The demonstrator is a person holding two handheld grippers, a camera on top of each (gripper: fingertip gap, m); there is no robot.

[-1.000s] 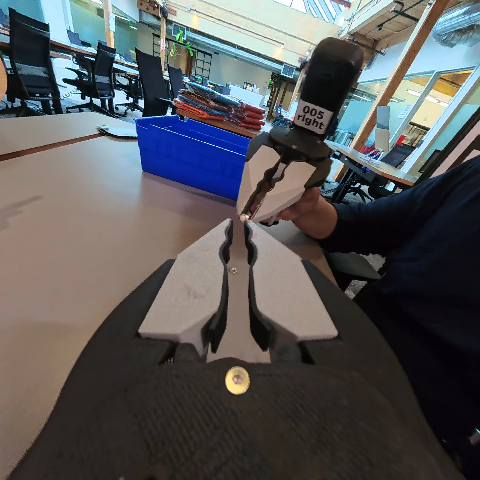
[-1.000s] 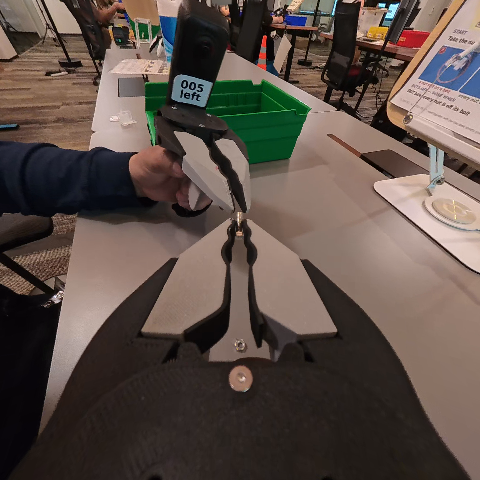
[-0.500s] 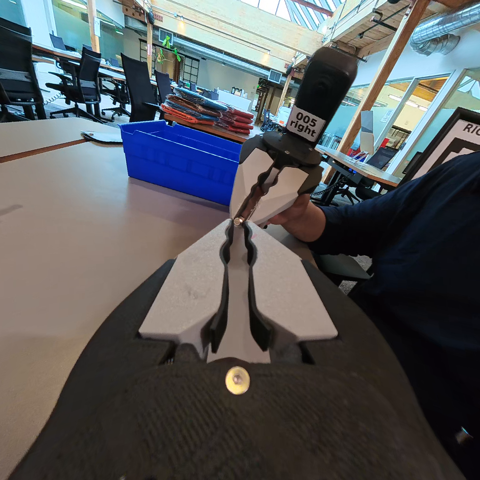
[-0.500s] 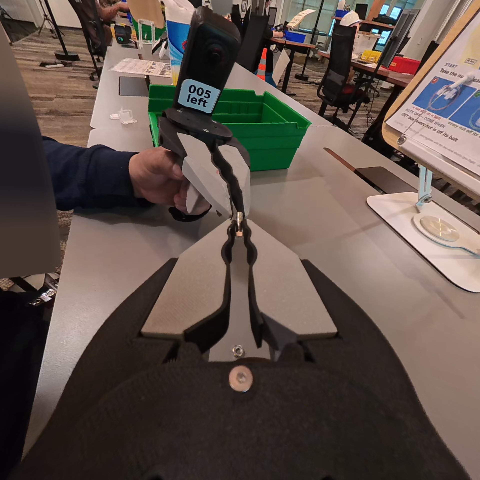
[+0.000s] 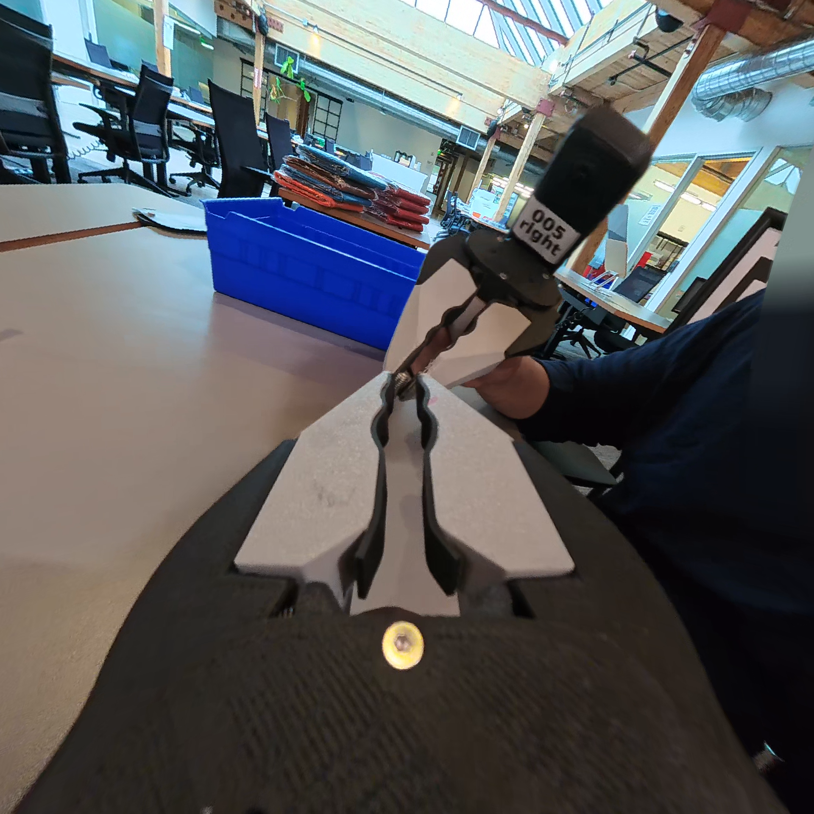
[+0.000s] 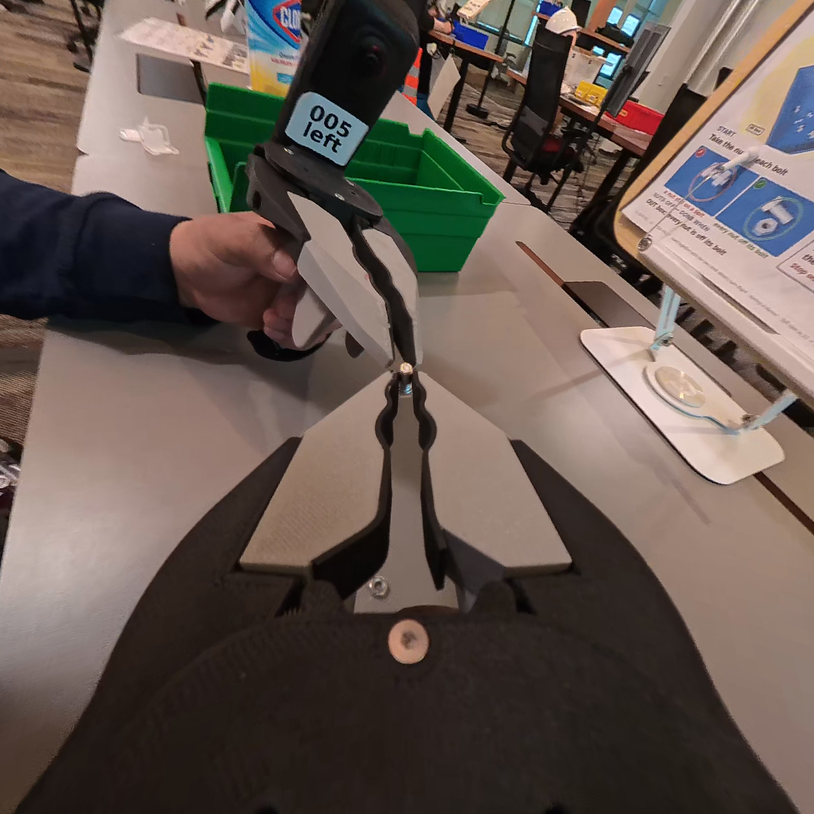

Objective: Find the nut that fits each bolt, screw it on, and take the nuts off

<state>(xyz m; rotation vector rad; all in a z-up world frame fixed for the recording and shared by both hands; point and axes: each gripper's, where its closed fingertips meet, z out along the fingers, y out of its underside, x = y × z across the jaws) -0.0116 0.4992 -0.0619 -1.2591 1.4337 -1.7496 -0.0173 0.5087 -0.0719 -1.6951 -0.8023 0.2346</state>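
Right hand-held gripper (image 6: 405, 387) pinches my bolt (image 6: 405, 382). Left hand-held gripper (image 5: 403, 387) closes on its tip, above the desk (image 6: 506, 334).

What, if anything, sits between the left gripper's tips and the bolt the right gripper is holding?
Nothing visible. The right gripper holds the bolt at its tips, above the table, and the left gripper meets the bolt's free end tip to tip. A loose nut lies on the table below, out of the way.
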